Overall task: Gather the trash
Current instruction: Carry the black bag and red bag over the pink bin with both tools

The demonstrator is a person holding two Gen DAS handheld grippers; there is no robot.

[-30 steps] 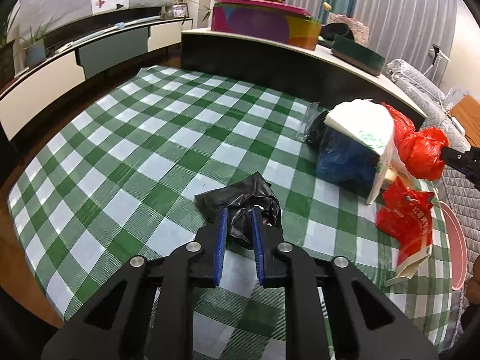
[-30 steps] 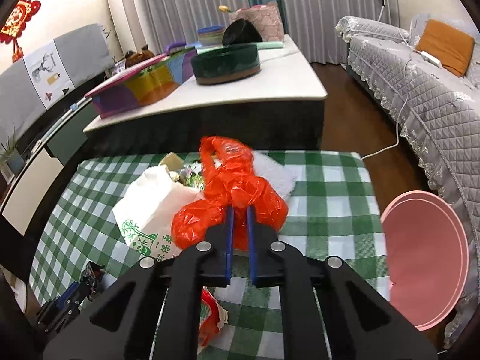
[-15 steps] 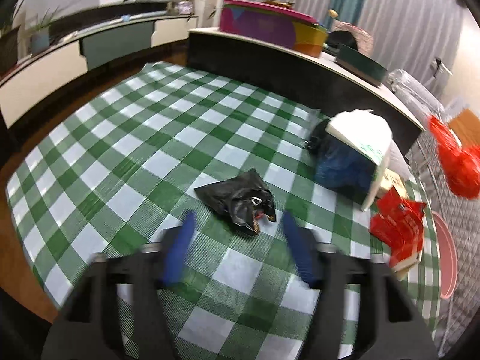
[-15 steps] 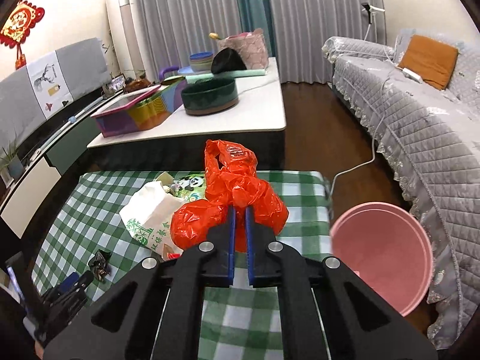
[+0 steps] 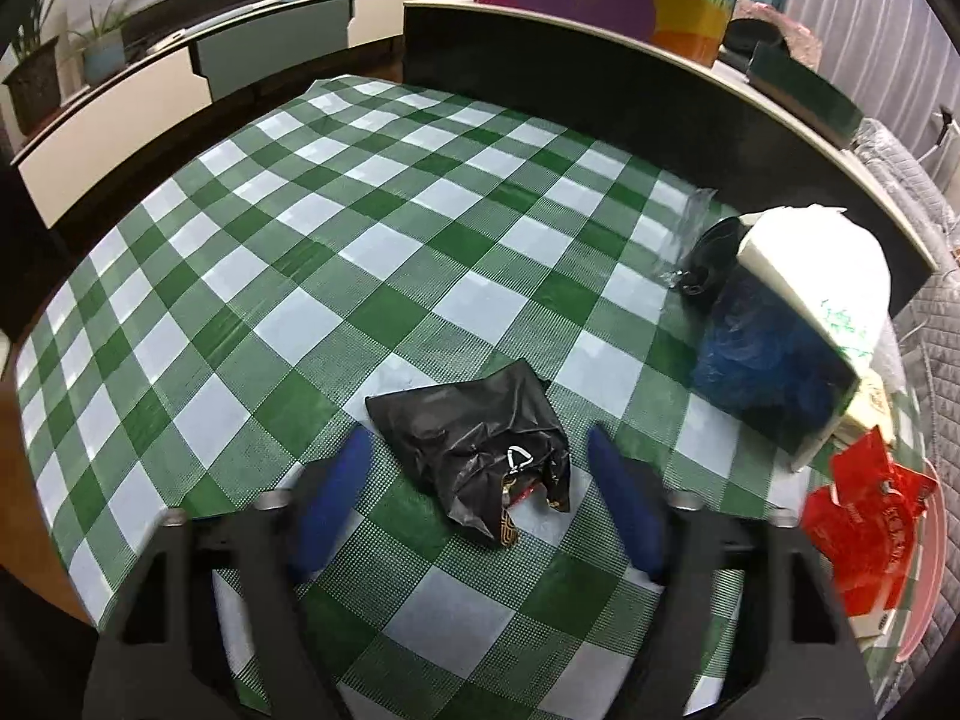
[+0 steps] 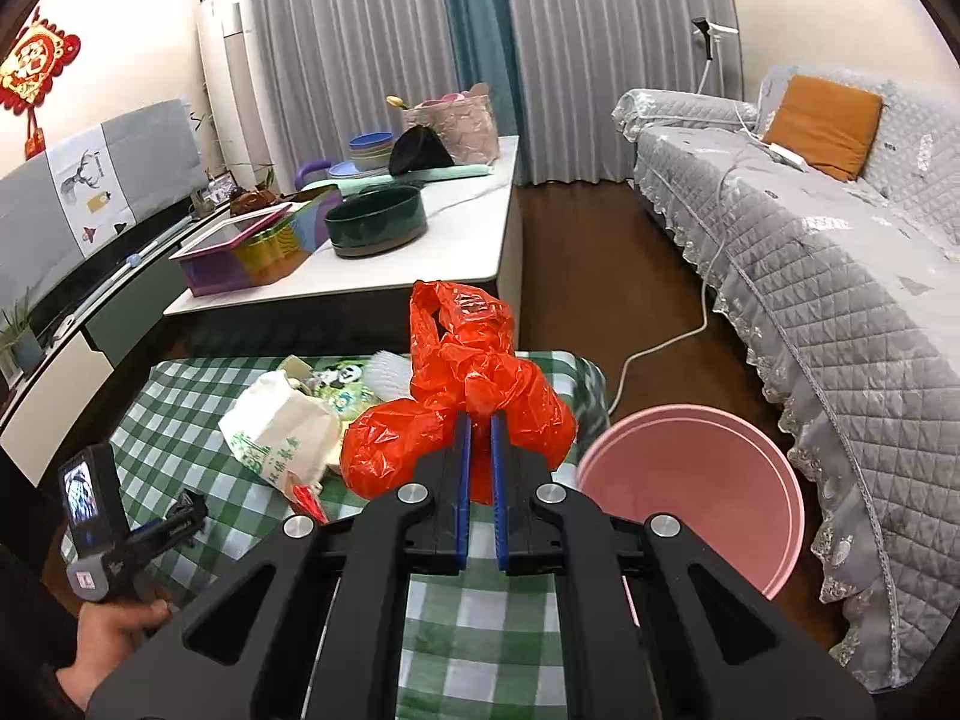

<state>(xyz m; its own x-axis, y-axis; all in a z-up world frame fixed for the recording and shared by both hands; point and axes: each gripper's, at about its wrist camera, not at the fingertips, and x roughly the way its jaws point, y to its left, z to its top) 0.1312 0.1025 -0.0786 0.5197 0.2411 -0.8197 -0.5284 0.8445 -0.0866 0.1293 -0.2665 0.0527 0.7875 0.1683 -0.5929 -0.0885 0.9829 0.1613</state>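
A crumpled black plastic bag [image 5: 462, 420] lies on the green checked tablecloth [image 5: 336, 228]. My left gripper [image 5: 480, 441] hovers over its near end. The blue fingers [image 5: 336, 480] stand on either side of the bag without touching it, and the jaws are closing. My right gripper [image 6: 478, 420] is shut on a red plastic bag [image 6: 474, 372] that hangs in the air over the table's right end. Just to its right is the pink bin [image 6: 690, 480]. The rim of the pink bin [image 5: 927, 588] also shows at the table's edge in the left wrist view.
A white bag [image 5: 822, 264] over a blue bag [image 5: 762, 360], a red wrapper [image 5: 864, 516] and clear plastic [image 5: 684, 240] lie at the table's right end. A low white table [image 6: 420, 258] with boxes stands behind. A grey sofa [image 6: 840, 252] is on the right.
The left jaws have let go of the black bag, opened wide and drawn back from it. The right gripper has carried the red bag up and rightwards to beside the pink bin.
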